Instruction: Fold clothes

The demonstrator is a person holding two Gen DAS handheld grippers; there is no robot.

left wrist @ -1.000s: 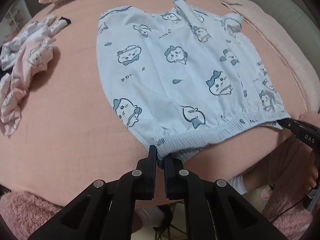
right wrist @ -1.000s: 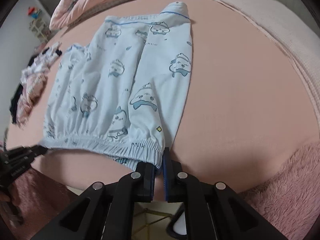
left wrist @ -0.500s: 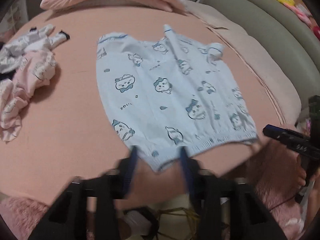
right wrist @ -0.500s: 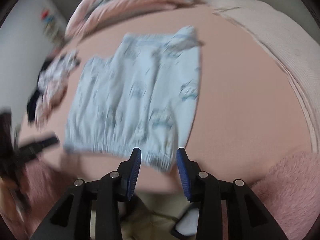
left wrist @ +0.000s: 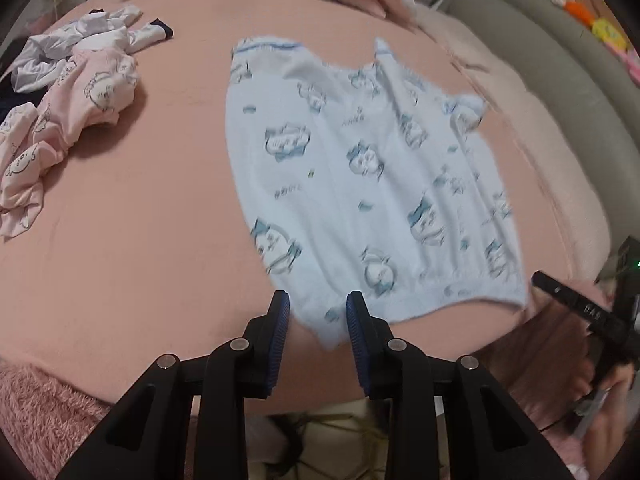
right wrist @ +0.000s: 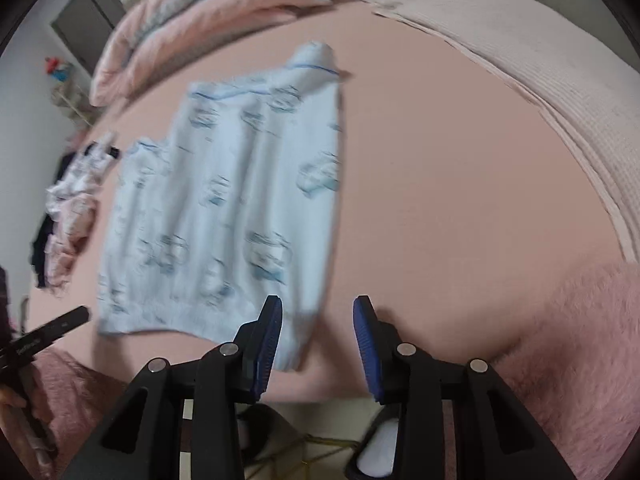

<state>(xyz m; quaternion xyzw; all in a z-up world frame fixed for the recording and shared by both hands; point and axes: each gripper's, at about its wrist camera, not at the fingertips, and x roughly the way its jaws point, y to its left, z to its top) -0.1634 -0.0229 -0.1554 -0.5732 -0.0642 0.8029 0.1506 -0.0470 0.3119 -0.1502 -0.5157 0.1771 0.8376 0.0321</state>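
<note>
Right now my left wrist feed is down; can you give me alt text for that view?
The left gripper is open over the near hem of light blue printed shorts, spread flat on a pink bed. A crumpled clothes pile lies far left; the right gripper shows at the right edge.

Light-blue printed shorts (right wrist: 224, 208): motion-blurred, cartoon print unreadable. Pink and white clothes pile (left wrist: 60, 92): cut off by left edge. Toys (left wrist: 592, 20) beyond sofa: too small to identify.
</note>
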